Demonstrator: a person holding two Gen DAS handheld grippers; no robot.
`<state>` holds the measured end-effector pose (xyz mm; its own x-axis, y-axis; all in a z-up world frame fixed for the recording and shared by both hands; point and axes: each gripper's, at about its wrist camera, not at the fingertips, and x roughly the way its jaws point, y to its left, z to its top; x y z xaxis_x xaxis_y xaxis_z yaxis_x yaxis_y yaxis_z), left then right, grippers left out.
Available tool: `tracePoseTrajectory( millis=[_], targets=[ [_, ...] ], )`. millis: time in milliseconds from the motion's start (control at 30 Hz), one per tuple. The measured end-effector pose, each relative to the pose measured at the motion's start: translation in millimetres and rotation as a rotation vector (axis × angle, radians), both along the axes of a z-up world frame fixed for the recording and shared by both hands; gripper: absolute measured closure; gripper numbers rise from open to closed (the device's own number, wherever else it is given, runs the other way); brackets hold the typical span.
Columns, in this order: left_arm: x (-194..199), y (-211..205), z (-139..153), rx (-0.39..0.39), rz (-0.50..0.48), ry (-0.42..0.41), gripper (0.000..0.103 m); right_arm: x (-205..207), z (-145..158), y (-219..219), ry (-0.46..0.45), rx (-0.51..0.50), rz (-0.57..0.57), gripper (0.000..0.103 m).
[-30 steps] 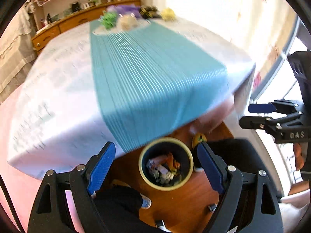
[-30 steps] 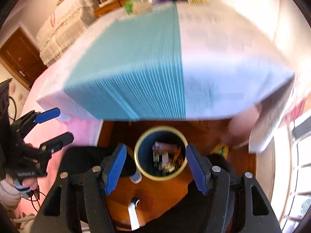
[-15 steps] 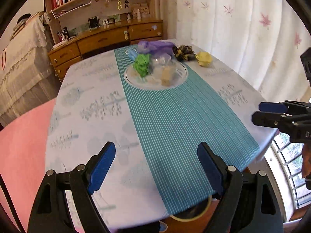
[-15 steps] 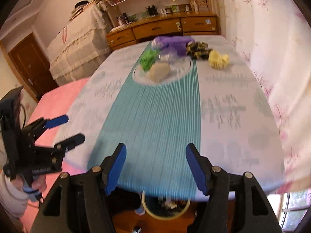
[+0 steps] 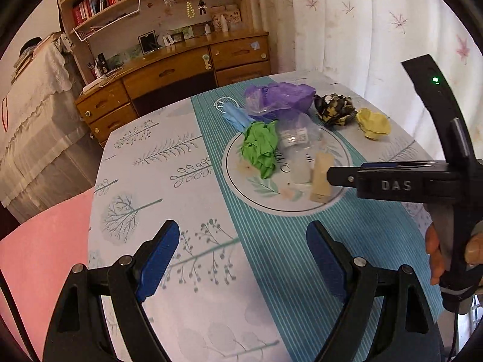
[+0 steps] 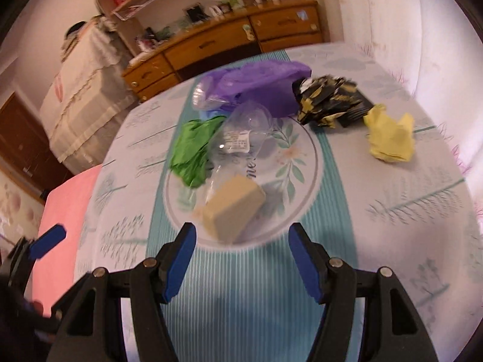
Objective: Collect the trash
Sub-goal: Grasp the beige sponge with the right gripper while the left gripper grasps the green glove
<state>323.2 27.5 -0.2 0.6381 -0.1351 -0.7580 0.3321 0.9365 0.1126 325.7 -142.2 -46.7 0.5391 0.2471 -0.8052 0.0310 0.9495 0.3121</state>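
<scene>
Left wrist, change: a second ago this view looked down at a bin of scraps on the floor under the table edge; now it looks across the table top, and the bin is out of sight.
Left wrist, claw: left gripper [image 5: 241,259] spread wide, nothing between the blue pads, over bare tablecloth [image 5: 145,187].
Left wrist, trash: green crumpled paper [image 5: 261,147], clear plastic wrapper [image 5: 297,138] and tan block [image 5: 321,178] on the plate [image 5: 271,205]; purple bag [image 5: 280,96], blue mask [image 5: 234,116], black-yellow wrapper [image 5: 335,108] and yellow paper ball [image 5: 372,123] beyond it.
Left wrist, other tool: right gripper [image 5: 389,178] reaches in from the right, its tip in front of the tan block; contact cannot be told.

Right wrist, change: same swing from bin to table; picture slightly blurred.
Right wrist, claw: right gripper [image 6: 240,256] released and empty, the tan block [image 6: 232,208] just ahead of the pads.
Right wrist, other tool: left gripper [image 6: 45,241] at the left edge.

Meaning: judged as a return trip for the next piece; the tan block looks the likeliest pick. Seven pieces left on the table.
</scene>
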Motion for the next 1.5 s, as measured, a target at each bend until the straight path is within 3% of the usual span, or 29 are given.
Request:
tracePoseTrajectory(
  millis=[200, 400, 467, 733, 1100, 1233, 1300, 1333, 1367, 1500],
  targets=[
    [21.0, 6.0, -14.8, 0.01, -0.008, 0.012, 0.018, 23.3, -13.0, 15.7, 0.018, -0.013, 0.002, 0.039],
    [32.5, 6.7, -22.6, 0.0, -0.028, 0.018, 0.018, 21.6, -21.7, 13.7, 0.013, -0.074, -0.001, 0.042],
    [37.6, 4.6, -24.1, -0.01, -0.04, 0.019, 0.018, 18.7, -22.0, 7.8, 0.022, -0.024, 0.008, 0.063],
    [71.5, -16.3, -27.7, -0.049, -0.057, 0.045, 0.018, 26.1, -12.7, -21.8, 0.004, -0.028, 0.012, 0.075],
    [139.6, -30.3, -40.2, -0.183, 0.01, 0.143, 0.018, 45.1, -16.7, -52.6, -0.02, 0.044, -0.01, 0.076],
    [157.0, -35.2, -57.3, -0.163, 0.047, 0.179, 0.019, 48.4, -17.8, -47.8, -0.022, 0.048, 0.002, 0.077],
    [160.7, -35.3, -65.3, -0.169, 0.047, 0.196, 0.032, 48.5, -17.5, -49.4, -0.023, 0.055, 0.004, 0.077],
    [162.6, -34.5, -70.6, -0.186, 0.045, 0.216, 0.055, 48.2, -17.9, -50.1, -0.023, 0.057, 0.006, 0.077],
    [163.9, -33.0, -73.6, -0.199, 0.052, 0.23, 0.068, 47.8, -17.8, -50.7, -0.022, 0.061, 0.007, 0.077],
    [156.3, -26.6, -71.8, -0.194, 0.088, 0.183, 0.071, 41.2, -17.4, -51.1, -0.015, 0.07, 0.012, 0.077]
  ],
)
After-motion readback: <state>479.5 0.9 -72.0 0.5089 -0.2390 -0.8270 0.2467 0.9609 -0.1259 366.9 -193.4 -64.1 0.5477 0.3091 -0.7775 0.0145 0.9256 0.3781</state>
